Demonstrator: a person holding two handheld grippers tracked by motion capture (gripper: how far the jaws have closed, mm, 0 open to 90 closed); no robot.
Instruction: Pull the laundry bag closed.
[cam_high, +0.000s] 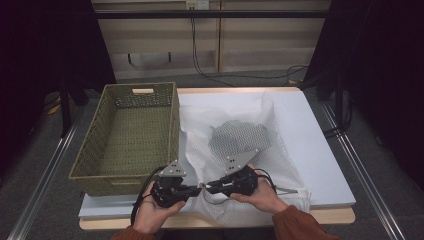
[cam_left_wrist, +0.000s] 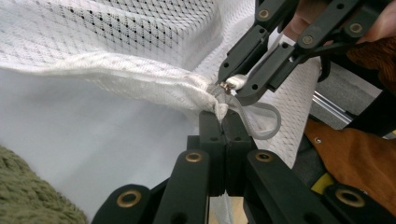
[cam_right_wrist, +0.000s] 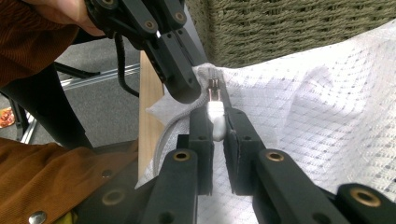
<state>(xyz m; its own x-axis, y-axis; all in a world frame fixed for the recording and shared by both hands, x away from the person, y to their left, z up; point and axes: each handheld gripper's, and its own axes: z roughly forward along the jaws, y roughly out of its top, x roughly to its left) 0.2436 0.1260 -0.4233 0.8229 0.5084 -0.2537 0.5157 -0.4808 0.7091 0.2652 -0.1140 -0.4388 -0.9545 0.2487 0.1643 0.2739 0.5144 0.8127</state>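
Left gripper (cam_high: 194, 189): jaws pressed together, clamping the bunched end of the white mesh laundry bag (cam_high: 235, 135) just below its zipper end. Right gripper (cam_high: 209, 186): jaws nearly closed, pinching the white zipper pull tab (cam_right_wrist: 217, 120). The two tips almost touch, near the front edge of the table (cam_high: 320, 150).

Bag lies on the table's white sheet, right of the green woven basket (cam_high: 130, 135); a grey item (cam_high: 239, 140) sits inside the bag. Basket holds nothing visible.

Left gripper view adds a loop of white cord (cam_left_wrist: 266, 122) hanging at the zipper end; right gripper view adds the metal slider (cam_right_wrist: 214, 88)
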